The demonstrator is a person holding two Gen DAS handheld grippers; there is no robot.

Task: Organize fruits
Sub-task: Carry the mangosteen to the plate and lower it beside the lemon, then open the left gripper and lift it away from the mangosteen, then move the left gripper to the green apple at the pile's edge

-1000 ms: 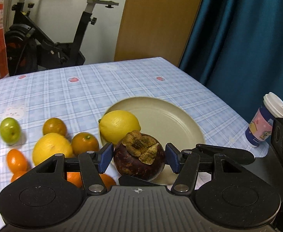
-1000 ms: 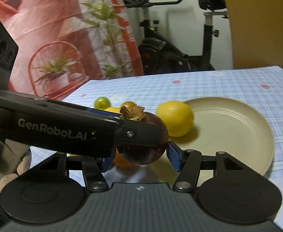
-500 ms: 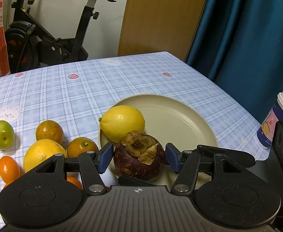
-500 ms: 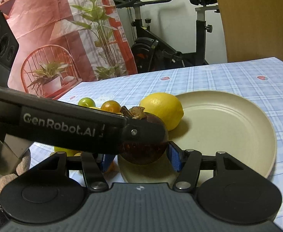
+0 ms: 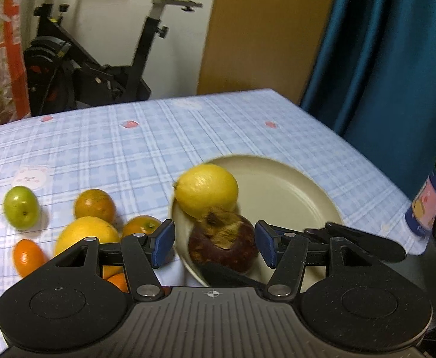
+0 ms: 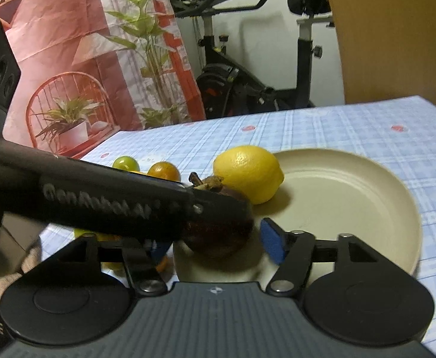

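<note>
Dark purple round mangosteen between my opening right tongs, released at six o'clock on beige round plate; left tongs open, empty; may roll off rim.

We see a black exercise bike against a white wall, beside a plain brown wooden panel and a deep teal curtain. A red-and-white printed hanging with potted plants covers the left side.
</note>
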